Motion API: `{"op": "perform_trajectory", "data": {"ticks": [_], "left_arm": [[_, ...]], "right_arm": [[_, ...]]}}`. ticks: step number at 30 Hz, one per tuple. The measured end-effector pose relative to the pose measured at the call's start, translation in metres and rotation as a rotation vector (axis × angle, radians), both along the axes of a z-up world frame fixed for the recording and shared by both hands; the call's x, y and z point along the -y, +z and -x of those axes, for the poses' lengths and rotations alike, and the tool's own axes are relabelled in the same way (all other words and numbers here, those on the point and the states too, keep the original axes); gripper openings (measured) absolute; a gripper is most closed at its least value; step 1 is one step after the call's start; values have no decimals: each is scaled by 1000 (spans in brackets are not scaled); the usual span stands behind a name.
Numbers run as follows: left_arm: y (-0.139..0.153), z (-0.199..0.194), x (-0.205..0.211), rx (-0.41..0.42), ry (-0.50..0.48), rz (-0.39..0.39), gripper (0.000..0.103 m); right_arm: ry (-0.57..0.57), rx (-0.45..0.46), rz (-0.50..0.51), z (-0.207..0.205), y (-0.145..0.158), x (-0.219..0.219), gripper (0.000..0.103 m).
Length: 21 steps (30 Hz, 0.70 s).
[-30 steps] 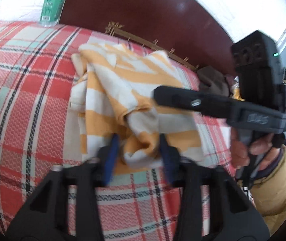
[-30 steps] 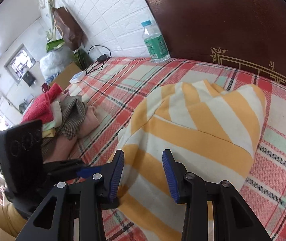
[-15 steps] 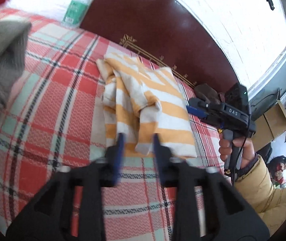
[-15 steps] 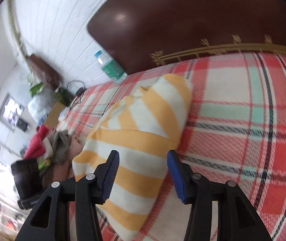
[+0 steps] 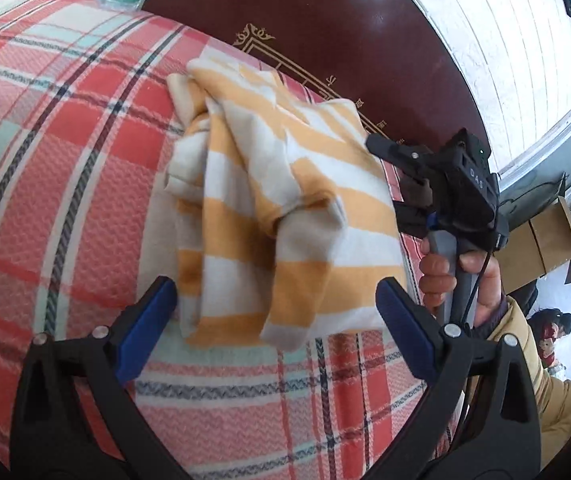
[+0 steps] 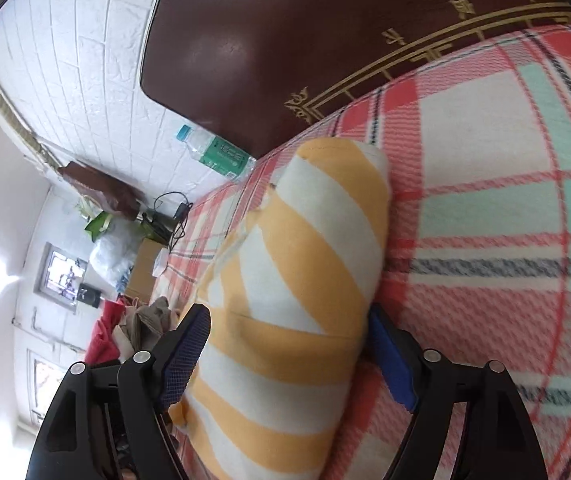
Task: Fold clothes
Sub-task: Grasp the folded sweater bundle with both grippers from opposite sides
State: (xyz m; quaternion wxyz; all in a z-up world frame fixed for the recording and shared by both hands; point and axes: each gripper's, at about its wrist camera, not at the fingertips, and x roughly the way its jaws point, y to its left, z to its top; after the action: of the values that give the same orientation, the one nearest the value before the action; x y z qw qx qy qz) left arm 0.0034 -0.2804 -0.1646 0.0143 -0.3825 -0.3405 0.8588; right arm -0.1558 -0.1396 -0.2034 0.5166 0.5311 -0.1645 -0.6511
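Plaid bedding fills both views beneath a dark headboard. On it lies the folded striped garment, released since a second ago: the left gripper and right gripper both hang spread wide, suggesting this fold is done.

Folded striped garment on plaid bedspread, between spread left gripper fingers.

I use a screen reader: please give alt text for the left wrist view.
A folded orange-and-white striped garment lies on a red plaid bedspread, between the open blue-padded fingers of the left gripper. At right, a hand holds the right gripper beside the garment, before a dark wooden headboard.
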Motion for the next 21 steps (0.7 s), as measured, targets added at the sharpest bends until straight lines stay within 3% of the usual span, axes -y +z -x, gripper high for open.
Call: {"op": "perform_trajectory", "data": {"ticks": [4,7,9,10,11,13,18,21], "left_arm": [[0,8,-2,-10,-41,-31,98],[-5,12,1,-9,-49,-70,75],[-9,12,7,1,-28,-110,52],[-11,12,10,5,-16,-136,49],[-13,11,13,8,-4,-161,45],[-15,10,15,12,12,-177,39],[-3,8,3,23,18,-123,31],[5,7,-1,15,23,-128,28]], "right_arm": [[21,-16,-1,0,-1,15,82],[37,-31,1,-2,-1,22,82],[56,-58,-15,-5,0,27,82],[66,-73,-24,-6,0,29,80],[71,-87,-36,-8,0,31,76],[71,-104,-70,-8,-3,32,54],[62,-69,-89,-5,-2,26,34],[51,-6,-28,-4,4,19,28]]}}
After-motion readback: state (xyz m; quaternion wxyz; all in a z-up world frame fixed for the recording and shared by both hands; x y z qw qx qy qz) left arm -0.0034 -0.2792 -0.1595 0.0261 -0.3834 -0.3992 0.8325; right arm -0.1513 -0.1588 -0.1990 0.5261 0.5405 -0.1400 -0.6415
